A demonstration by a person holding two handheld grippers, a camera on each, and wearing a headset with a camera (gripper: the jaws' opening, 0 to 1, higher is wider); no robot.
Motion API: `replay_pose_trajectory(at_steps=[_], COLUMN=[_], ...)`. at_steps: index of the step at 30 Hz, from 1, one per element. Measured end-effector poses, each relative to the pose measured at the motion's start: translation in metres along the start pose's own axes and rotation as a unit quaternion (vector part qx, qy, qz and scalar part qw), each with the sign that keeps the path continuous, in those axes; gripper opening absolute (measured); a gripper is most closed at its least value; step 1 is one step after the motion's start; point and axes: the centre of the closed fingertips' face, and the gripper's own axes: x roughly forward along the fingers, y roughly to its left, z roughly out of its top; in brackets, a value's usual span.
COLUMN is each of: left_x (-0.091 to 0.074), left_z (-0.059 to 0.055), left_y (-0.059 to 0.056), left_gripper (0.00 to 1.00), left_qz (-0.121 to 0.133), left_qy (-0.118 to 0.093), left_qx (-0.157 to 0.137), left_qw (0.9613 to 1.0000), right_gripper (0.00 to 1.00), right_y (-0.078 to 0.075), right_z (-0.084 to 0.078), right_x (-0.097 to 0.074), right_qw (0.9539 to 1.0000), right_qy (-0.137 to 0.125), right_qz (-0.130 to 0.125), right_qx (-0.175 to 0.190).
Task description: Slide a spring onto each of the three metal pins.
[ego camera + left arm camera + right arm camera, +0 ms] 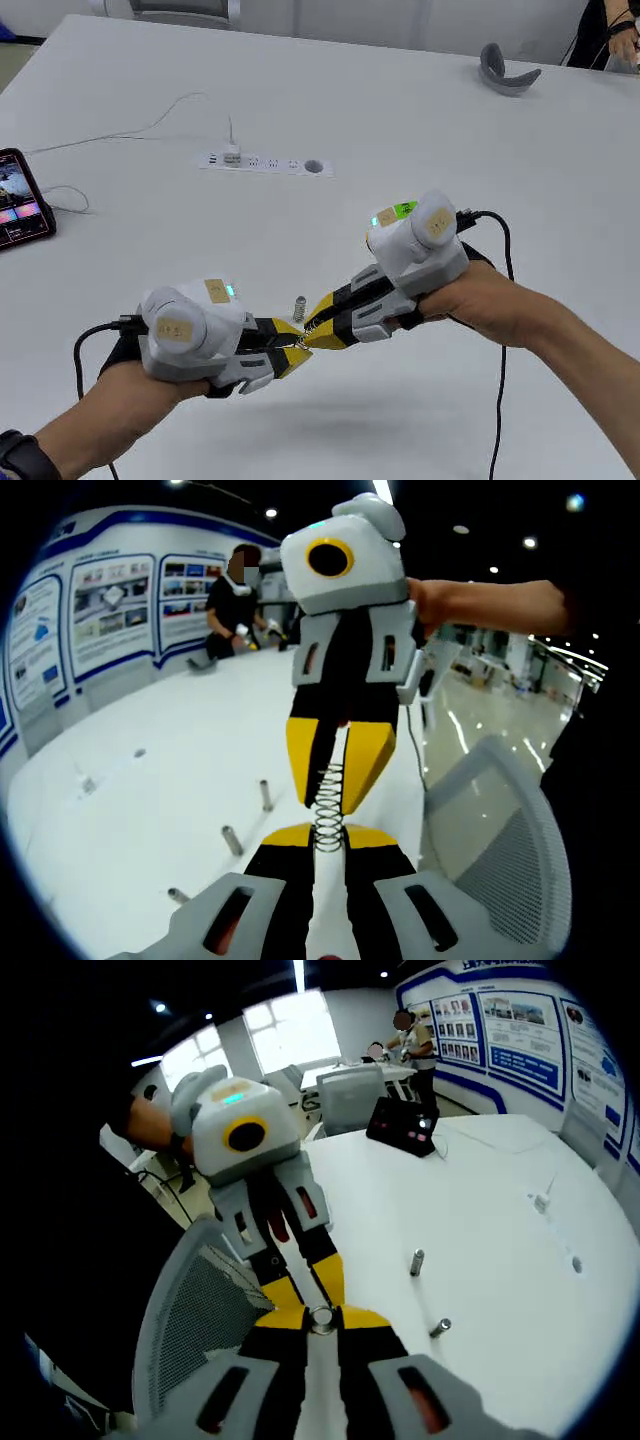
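Nearest the headset, the left hand [130, 385] and the right hand [480, 300] hold the two tools tip to tip above the front of the counter [420, 150]. Left gripper [288, 346]: jaws clenched on one end of the spring [328, 805]. Right gripper [322, 325]: jaws clenched on the opposite end of that spring, which appears end-on in the right gripper view. The coil spans the short gap between the two tips; whether a pin runs inside it cannot be determined. Hazard 1: if the tips close toward each other off-axis, the coil is likely to bow and escape sideways. Hazard 2: if one pair of jaws releases while the coil is loaded, the free end may whip and the part may fly. A mesh chair [500, 860] shows beside the counter edge, so a lost spring could leave the counter. Just beyond the tips, a standing pin [299, 307] rests on the counter; it is too small to tell whether it carries a coil. A sweep of either tool would likely topple it. The left gripper view shows a near pin [177, 895], a middle pin [232, 840] and a far pin [266, 795] beside the jaws, apart from one another. Lens distortion prevents judging which are upright. A tipped pin would probably roll. Farther back, the power strip [265, 162] lies well apart and should not interfere.
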Motion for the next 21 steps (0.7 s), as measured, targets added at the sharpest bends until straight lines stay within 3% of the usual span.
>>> replay_pose_trajectory(at_steps=[13, 21], left_x=[-0.0055, -0.0070], left_z=[0.0031, 0.0031], left_y=[-0.0007, -0.0018], left_gripper=[0.10, 0.10], left_qz=[-0.007, -0.011], left_qy=[-0.011, -0.011], left_qx=[-0.001, 0.003], left_qw=[0.9999, 0.9999], right_gripper=[0.13, 0.13], right_y=[0.0044, 0.0060], right_z=[0.0039, 0.0030], right_x=[0.0068, 0.0083], right_qw=[0.9968, 0.9947], right_qy=[0.043, 0.059], right_qz=[0.014, 0.026], right_qx=[-0.066, -0.080])
